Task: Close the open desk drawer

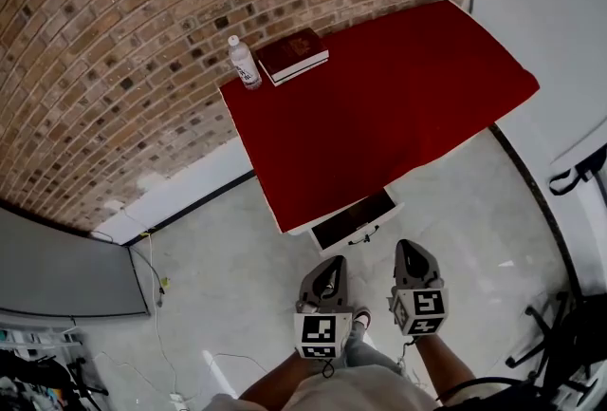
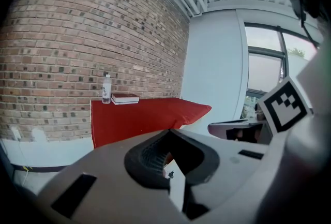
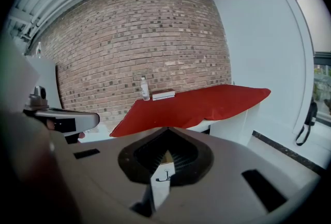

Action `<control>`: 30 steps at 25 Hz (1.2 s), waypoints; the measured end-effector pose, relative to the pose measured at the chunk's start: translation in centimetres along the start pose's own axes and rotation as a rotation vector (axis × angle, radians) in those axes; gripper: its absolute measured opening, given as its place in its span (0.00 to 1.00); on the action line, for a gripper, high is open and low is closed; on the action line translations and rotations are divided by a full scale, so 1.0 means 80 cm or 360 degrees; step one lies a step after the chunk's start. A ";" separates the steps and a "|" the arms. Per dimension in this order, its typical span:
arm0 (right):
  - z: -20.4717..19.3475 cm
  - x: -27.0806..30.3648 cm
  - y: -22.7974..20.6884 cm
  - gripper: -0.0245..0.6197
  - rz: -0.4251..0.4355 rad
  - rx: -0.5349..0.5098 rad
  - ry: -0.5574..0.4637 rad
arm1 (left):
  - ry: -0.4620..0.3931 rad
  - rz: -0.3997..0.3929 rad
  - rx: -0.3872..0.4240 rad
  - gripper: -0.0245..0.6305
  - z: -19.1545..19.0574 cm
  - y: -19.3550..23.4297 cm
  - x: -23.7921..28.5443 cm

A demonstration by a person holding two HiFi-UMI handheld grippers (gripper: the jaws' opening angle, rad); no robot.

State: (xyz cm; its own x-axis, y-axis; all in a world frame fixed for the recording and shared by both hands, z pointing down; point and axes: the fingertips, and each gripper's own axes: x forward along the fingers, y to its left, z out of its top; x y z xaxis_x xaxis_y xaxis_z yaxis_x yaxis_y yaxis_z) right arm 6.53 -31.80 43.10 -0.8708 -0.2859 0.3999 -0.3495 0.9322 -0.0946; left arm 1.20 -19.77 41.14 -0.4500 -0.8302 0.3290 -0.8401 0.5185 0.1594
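Tool, left (image 1: 333,261): held low in front of the person, tips pointed forward at the counter (image 1: 398,105); jaws closed tip to tip, nothing between them. Marker cube (image 1: 320,333) faced up toward the head camera.

Tool, right (image 1: 407,248): held just beside the left one at the same height and pointed the same way; jaws likewise closed and empty. Both forearms reached forward from the bottom edge of the head view.

Drawer (image 1: 353,221): stood pulled out under the near edge of the counter, dark interior showing, white front with a small handle facing the person. Both tools were short of it and well apart from it.

Counter: covered by a red cloth (image 1: 313,153) and set against a brick wall (image 1: 114,48). Bottle (image 1: 244,63) stood upright at the far corner, with a dark red book (image 1: 294,54) lying flat just beside it.

Head view only: open drawer interior, pale floor (image 1: 218,286), cables (image 1: 156,286) by the wall, a shoe (image 1: 361,317) between the tools.

Left gripper view only: window (image 2: 265,75) past the white wall, and the right tool's marker cube at close range on the right.

Right gripper view only: black strap (image 3: 305,124) hanging at the far right, and the left tool seen side-on at the left edge.
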 end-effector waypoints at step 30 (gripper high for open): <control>-0.260 0.157 -0.046 0.04 0.0038 0.0137 0.0163 | 0.0304 -0.0130 -0.0002 0.05 -0.282 0.018 0.162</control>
State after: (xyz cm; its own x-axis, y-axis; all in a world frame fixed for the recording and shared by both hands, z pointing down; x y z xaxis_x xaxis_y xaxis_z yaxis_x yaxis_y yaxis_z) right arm 4.08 -34.15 67.43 -0.8408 -0.2357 0.4874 -0.3615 0.9146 -0.1814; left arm 0.99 -25.20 66.65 -0.3147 -0.8155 0.4857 -0.8709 0.4516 0.1940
